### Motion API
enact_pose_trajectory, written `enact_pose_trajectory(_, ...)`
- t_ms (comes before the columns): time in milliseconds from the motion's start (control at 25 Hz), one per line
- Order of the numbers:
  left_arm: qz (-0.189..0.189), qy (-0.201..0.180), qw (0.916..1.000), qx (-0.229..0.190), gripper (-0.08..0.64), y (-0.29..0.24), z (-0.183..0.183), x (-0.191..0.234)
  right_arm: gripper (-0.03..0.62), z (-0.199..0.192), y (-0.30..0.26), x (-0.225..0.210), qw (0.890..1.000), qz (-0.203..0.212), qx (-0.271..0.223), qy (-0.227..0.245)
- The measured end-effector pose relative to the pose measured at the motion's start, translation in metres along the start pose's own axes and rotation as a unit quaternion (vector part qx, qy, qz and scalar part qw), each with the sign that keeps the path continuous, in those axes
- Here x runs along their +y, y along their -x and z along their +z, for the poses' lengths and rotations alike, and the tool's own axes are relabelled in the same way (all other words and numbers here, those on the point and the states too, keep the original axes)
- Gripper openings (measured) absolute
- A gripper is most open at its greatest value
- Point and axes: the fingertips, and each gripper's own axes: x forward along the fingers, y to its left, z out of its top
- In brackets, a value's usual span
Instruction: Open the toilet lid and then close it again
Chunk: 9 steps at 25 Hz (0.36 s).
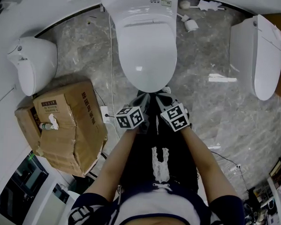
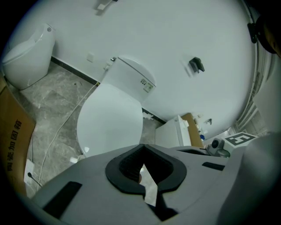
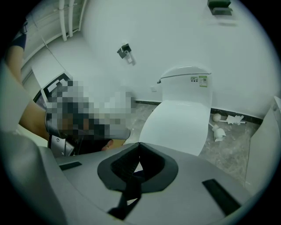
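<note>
Grey stone-patterned floor (image 1: 215,113) is carrying three white toilets along a curved white wall, with a battered cardboard box (image 1: 69,125) sitting beside the left-hand one. The middle toilet (image 1: 146,11) is the item under inspection. Its lid (image 1: 146,53) is lying fully down over the bowl, with its rounded front edge facing the person.

Both tools are hanging just off that front edge, above the floor, and neither is touching the lid. The left gripper (image 1: 142,99) is showing its jaws pressed together with nothing between them. The right gripper (image 1: 162,99) is reading the same: closed and empty. Each is pointing forward and down toward the lid.

Assessment: the lid is presenting as closed, and nothing in view is indicating whether this is the starting position or the finished one. If the opening is outstanding, a closed jaw tip is going to need to slip under the front lip and swing the lid up toward the back of the toilet, then lower it under control. Letting it drop is the risk worth noting.
</note>
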Motion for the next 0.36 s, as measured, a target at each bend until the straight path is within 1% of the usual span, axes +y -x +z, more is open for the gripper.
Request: enact_pose_trajectory(360, -0.001, -0.009, 1.0, 0.003, 0.006, 0.0009, -0.0099, -0.0066, 0.009, -0.0036, 0.0044, 0.0008, 1.0, 0.003, 0.0, 0.002)
